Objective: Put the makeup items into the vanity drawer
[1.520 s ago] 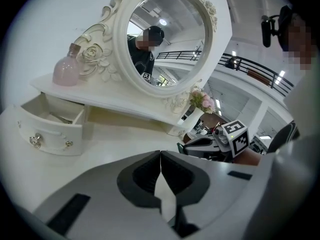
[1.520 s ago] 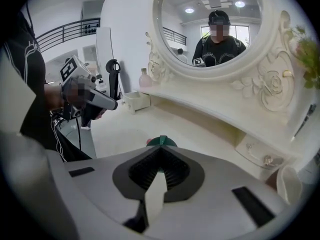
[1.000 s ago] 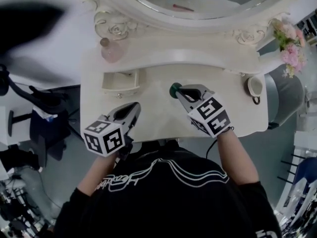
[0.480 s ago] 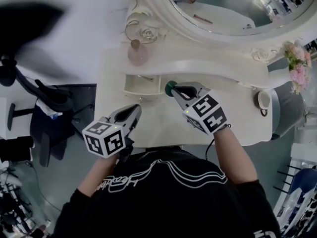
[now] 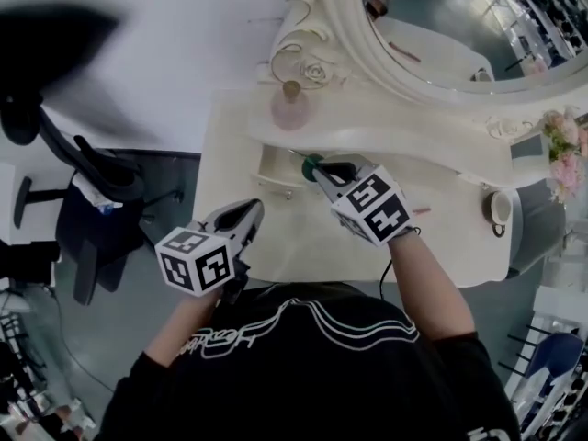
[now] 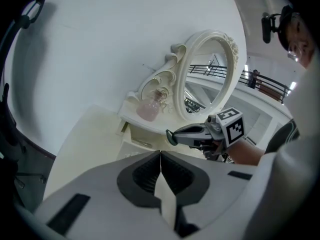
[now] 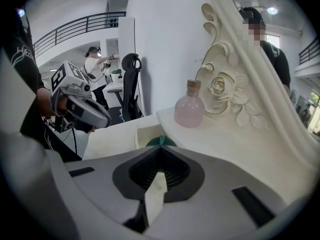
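Two closed grippers, left gripper [image 5: 252, 207] empty, right gripper [image 5: 318, 167] pinching green item [image 5: 310, 163] by drawer [image 5: 274, 175], cup [image 5: 499, 208] only overhead

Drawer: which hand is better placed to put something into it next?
Right. The right tool pinches a green item just at the open drawer; the left tool is shut, empty and farther from it.

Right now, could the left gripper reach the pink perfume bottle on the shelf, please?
Probably yes: nothing stands between the left gripper and the pink perfume bottle; the right gripper is off to one side, at the drawer. The left jaws are shut and would need opening.
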`<state>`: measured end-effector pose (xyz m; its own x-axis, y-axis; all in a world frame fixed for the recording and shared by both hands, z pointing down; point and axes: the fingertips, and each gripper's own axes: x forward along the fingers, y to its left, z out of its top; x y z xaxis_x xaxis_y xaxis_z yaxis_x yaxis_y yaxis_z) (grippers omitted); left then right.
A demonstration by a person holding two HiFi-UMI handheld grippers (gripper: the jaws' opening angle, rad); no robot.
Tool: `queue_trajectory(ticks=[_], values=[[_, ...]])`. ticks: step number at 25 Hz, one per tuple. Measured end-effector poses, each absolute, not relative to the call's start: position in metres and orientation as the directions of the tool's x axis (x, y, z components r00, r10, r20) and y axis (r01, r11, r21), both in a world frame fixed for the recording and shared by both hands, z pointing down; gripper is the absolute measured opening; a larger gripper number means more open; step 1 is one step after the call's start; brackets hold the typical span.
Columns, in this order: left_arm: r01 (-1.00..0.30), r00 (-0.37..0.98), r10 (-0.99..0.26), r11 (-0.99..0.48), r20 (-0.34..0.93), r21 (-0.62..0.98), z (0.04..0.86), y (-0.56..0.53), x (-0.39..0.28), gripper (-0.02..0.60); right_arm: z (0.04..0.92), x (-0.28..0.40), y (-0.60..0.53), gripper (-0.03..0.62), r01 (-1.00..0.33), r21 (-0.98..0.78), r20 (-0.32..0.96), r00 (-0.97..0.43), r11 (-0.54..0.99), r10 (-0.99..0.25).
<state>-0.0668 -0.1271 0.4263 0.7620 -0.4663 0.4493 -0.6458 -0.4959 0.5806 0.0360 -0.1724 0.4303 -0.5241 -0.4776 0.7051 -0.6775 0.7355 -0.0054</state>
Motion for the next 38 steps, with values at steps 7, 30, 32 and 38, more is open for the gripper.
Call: queue_trajectory(ticks=[7, 30, 32, 38], values=[[-0.654, 0.754, -0.475, -0.477, 0.454, 0.587, 0.433, -0.136, -0.081, 0.023, 0.450, 0.017, -0.185, 0.028, -0.647, -0.016, 0.740, -0.521, 0.763, -0.426], [-0.656, 0.751, -0.477, -0.458, 0.457, 0.600, 0.444, -0.156, -0.093, 0.023, 0.452, 0.002, -0.187, 0.140, -0.622, -0.129, 0.729, -0.588, 0.773, -0.351], [-0.655, 0.752, -0.476, -0.461, 0.456, 0.598, 0.443, -0.155, -0.091, 0.023, 0.442, 0.006, -0.184, 0.151, -0.620, -0.123, 0.709, -0.601, 0.775, -0.368], [-0.645, 0.762, -0.461, -0.478, 0.455, 0.596, 0.441, -0.149, -0.072, 0.023, 0.420, 0.045, -0.173, 0.158, -0.650, -0.081, 0.684, -0.587, 0.755, -0.432]])
